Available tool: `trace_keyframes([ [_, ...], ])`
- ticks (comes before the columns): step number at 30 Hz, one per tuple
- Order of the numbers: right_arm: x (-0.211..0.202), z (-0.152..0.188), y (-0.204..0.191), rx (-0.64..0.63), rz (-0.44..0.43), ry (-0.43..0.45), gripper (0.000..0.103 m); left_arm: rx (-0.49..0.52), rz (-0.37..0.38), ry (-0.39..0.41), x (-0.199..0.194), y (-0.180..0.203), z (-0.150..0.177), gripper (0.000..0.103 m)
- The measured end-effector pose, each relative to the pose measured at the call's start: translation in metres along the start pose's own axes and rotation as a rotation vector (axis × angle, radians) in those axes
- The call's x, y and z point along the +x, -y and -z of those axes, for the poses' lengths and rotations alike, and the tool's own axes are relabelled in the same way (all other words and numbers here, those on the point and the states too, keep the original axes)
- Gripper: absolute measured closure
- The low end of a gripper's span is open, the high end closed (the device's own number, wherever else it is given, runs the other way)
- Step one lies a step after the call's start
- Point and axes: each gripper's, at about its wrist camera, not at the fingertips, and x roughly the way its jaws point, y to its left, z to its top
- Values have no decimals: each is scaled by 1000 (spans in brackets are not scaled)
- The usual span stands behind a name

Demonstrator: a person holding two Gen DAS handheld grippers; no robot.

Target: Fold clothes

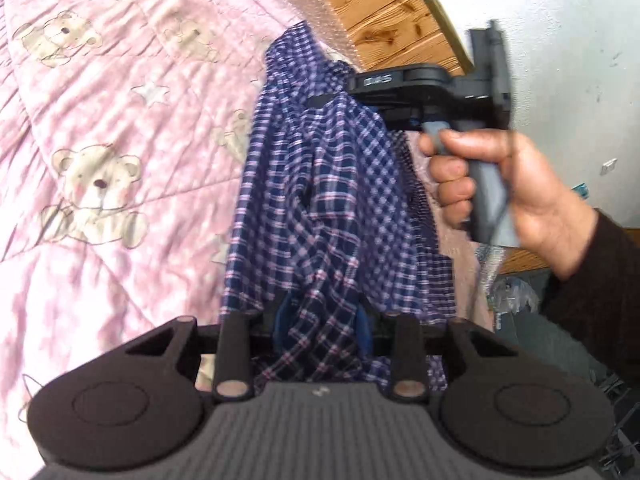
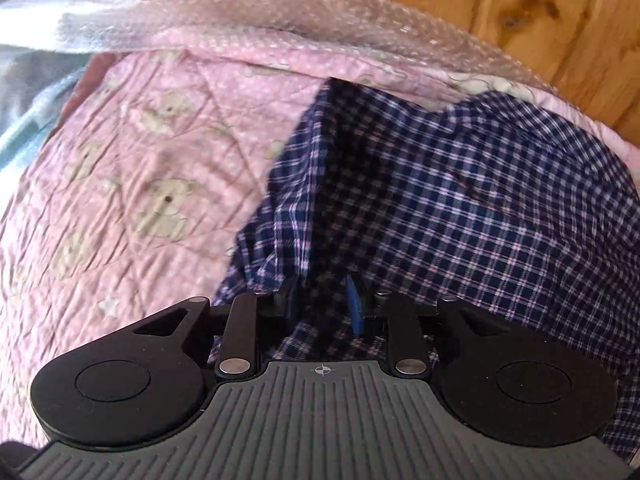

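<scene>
Both grippers hold one garment, a navy and pink checked shirt (image 1: pixel 320 200), lifted above a bed covered by a pink teddy-bear quilt (image 1: pixel 100 140). The left gripper (image 1: pixel 320 320) has its jaws narrowed onto a bunched fold of the cloth, which runs down between the blue pads. The right gripper (image 2: pixel 324 304) is likewise clamped on gathered fabric; in the left wrist view it stands higher and nearer the head of the bed, carried by the person's hand (image 1: pixel 492 188), its fingertips buried in cloth. The shirt hangs between the two holds in loose vertical folds, its far part draping toward the quilt's edge beside the bubble wrap (image 2: pixel 300 12) and the wooden headboard (image 2: pixel 520 20). Judgement: the step in hand is spreading the shirt before laying it flat. To do it well, draw the two holds apart until the span between them is taut, keep both at equal height, and lower the hanging edge onto the open middle of the quilt first. Releasing while cloth is bunched risks creases.
</scene>
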Motion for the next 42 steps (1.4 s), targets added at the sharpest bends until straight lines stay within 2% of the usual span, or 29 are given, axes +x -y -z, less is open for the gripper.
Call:
trace_keyframes([
  [1,-4,0,4,24,-32,11,78,17,-1,12,-1,4,-2,60],
  [3,-12,0,8,38,-85,30,78,51,-12,57,-1,13,-13,45],
  [5,-13,-2,6,19,-115,29,78,64,-26,98,4,17,-28,40],
  [7,-13,-5,5,9,-139,24,78,63,-51,119,17,16,-44,40],
  [10,-9,-10,7,30,-197,6,78,43,-66,116,41,9,-65,40],
  [11,-7,-12,7,43,-218,-1,77,38,-69,106,48,6,-70,45],
  [12,-5,-14,7,47,-224,-5,78,35,-73,96,55,4,-74,61],
  [13,-7,-14,10,44,-221,-2,83,47,-62,85,59,5,-76,75],
  [14,-8,-13,13,41,-217,1,102,74,-48,79,59,9,-75,92],
  [18,-15,-12,25,28,-200,14,103,245,15,132,29,41,-63,95],
  [21,-10,-5,42,42,-161,6,103,292,46,153,17,49,-55,95],
  [23,-3,1,54,65,-135,-3,103,287,66,148,13,48,-52,94],
  [26,-2,7,62,74,-110,26,103,226,14,141,28,36,-56,85],
  [28,-6,6,70,134,-136,66,100,175,50,125,34,29,-59,79],
  [30,-9,-1,77,182,-164,111,89,149,70,113,37,26,-61,76],
  [32,-8,-14,79,196,-210,129,84,150,65,109,43,27,-62,76],
  [33,-7,-20,79,201,-234,137,76,152,64,106,45,27,-63,75],
  [35,0,-36,74,168,-262,124,65,153,76,106,45,29,-64,74],
  [36,8,-43,72,149,-264,97,64,153,82,106,45,30,-65,73],
  [37,16,-50,69,128,-247,71,64,154,91,106,43,32,-66,73],
  [38,22,-56,66,106,-249,64,68,156,95,109,41,33,-66,73],
  [39,27,-62,62,83,-255,60,91,159,97,113,39,34,-67,73],
  [40,28,-68,60,65,-280,79,96,158,90,123,37,34,-67,73],
  [41,27,-75,56,49,-290,110,96,152,83,138,35,34,-68,69],
  [42,27,-82,52,34,-295,141,96,145,77,154,34,33,-70,61],
])
